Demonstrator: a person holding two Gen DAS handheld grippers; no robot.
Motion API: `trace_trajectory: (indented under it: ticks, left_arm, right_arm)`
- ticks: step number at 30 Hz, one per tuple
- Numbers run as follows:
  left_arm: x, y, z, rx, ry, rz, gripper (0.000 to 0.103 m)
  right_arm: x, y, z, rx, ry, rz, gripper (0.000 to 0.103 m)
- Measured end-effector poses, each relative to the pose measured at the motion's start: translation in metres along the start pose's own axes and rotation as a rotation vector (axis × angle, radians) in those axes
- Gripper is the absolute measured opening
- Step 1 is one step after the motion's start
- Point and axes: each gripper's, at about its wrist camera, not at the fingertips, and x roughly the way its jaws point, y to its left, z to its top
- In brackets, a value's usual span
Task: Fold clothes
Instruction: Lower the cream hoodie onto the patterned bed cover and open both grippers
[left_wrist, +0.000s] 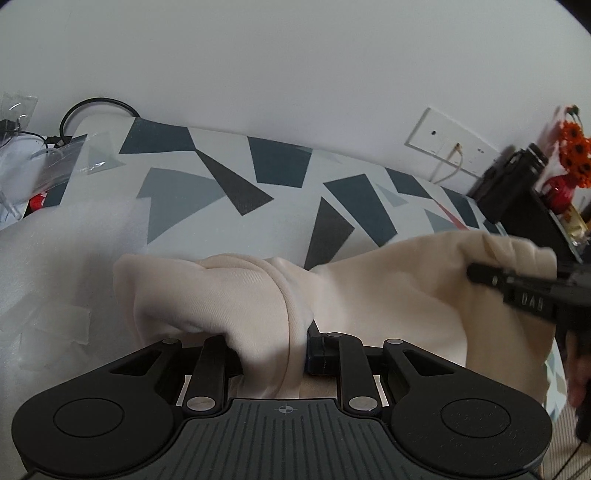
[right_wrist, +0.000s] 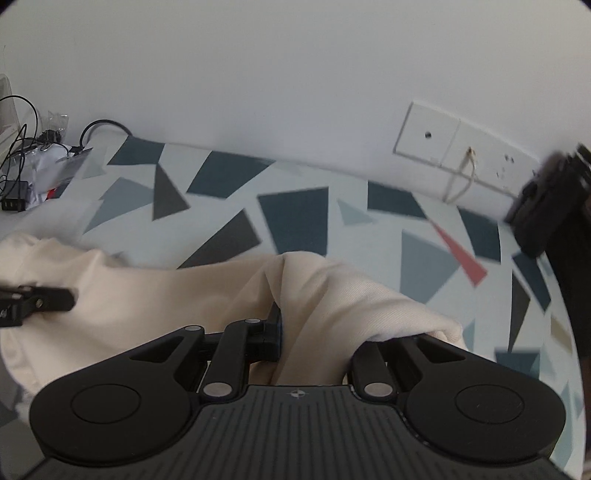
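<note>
Right now the cream garment (left_wrist: 229, 295) is bunched up and lifted off the patterned surface, stretched between my two tools. My left hand-held gripper (left_wrist: 273, 347) is clenched on a thick fold of it — cloth spills over both fingers and hides most of the left one, while the right finger's dark pad (left_wrist: 318, 350) presses against the fabric. From the right wrist view the same garment (right_wrist: 155, 295) drapes toward me, and my right hand-held gripper (right_wrist: 317, 339) is likewise closed on a gathered edge, the cloth wrapped over its right finger and pinched against the left pad (right_wrist: 271, 336).

Each tool shows in the other's camera: the right hand-held gripper reaches in from the right edge of the left view, its black finger lying across the far end of the garment, and the left one pokes in from the left edge of the right view, on the cloth.

Beneath the garment lies a sheet (left_wrist: 280, 173) printed with grey, navy and black triangles — one red triangle (right_wrist: 461, 254) shows in the right view. Behind it a white wall carries a socket plate (right_wrist: 443, 144) with a pale cord hanging from it. At far left I see tangled black cables (right_wrist: 22, 147) and clear plastic bags (left_wrist: 55, 162); at far right, orange flowers (left_wrist: 576, 151) above a dark cabinet.
</note>
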Motion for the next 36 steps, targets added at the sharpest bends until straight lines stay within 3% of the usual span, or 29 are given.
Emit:
trace_trajectory:
  ticks: [9, 15, 20, 25, 31, 36]
  left_arm:
    - [0.045, -0.062, 0.016, -0.039, -0.005, 0.159, 0.019]
    - [0.07, -0.109, -0.002, -0.082, 0.022, 0.193, 0.02]
    - [0.083, -0.144, -0.023, -0.116, 0.047, 0.202, 0.02]
    - [0.081, -0.151, -0.032, -0.111, 0.05, 0.242, 0.02]
    - [0.08, -0.134, -0.028, -0.209, 0.058, 0.253, 0.021]
    - [0.08, -0.128, -0.03, -0.229, 0.048, 0.265, 0.021]
  right_arm:
    - [0.064, -0.067, 0.04, -0.117, -0.063, 0.096, 0.015]
    - [0.107, -0.12, 0.015, -0.151, -0.041, 0.159, 0.016]
    - [0.119, -0.155, -0.009, -0.115, -0.059, 0.246, 0.016]
    - [0.116, -0.165, -0.013, -0.107, -0.066, 0.292, 0.022]
    - [0.108, -0.176, -0.021, -0.087, -0.02, 0.308, 0.035]
    - [0.1, -0.187, -0.035, -0.074, 0.014, 0.31, 0.037]
